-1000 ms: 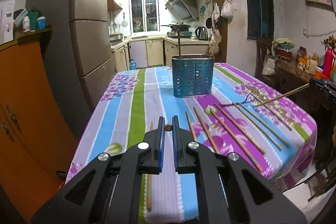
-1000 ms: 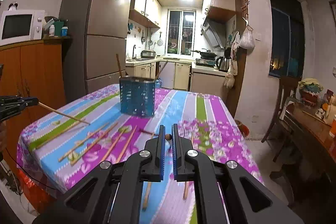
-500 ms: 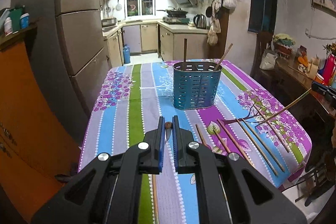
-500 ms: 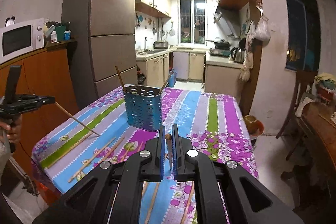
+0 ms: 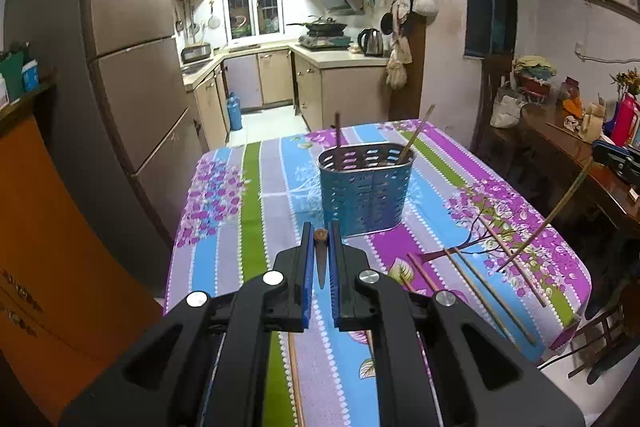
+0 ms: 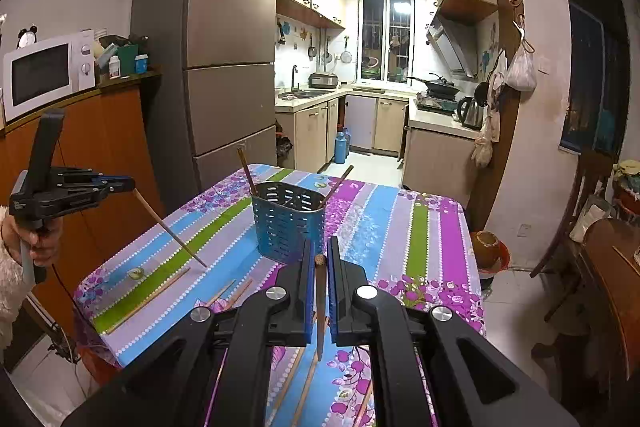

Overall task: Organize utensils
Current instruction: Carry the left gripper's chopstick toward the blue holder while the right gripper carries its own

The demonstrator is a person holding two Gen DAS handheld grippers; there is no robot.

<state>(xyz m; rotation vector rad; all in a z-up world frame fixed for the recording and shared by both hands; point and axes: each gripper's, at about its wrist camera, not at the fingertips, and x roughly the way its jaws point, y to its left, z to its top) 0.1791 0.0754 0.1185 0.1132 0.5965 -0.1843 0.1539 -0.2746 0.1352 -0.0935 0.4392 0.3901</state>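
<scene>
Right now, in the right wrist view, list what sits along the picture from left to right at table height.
Left hand-held gripper → chopstick it holds → blue utensil holder → brown pot on the floor past the table's edge → wooden chair.

Ahead of each tool, the utensil holder (image 5: pixel 365 189) stands on the table (image 5: pixel 264 195), two chopsticks (image 5: pixel 338 133) upright in it. Loose chopsticks (image 5: pixel 486 289) lie on the table right of the left tool (image 5: pixel 320 247).
</scene>
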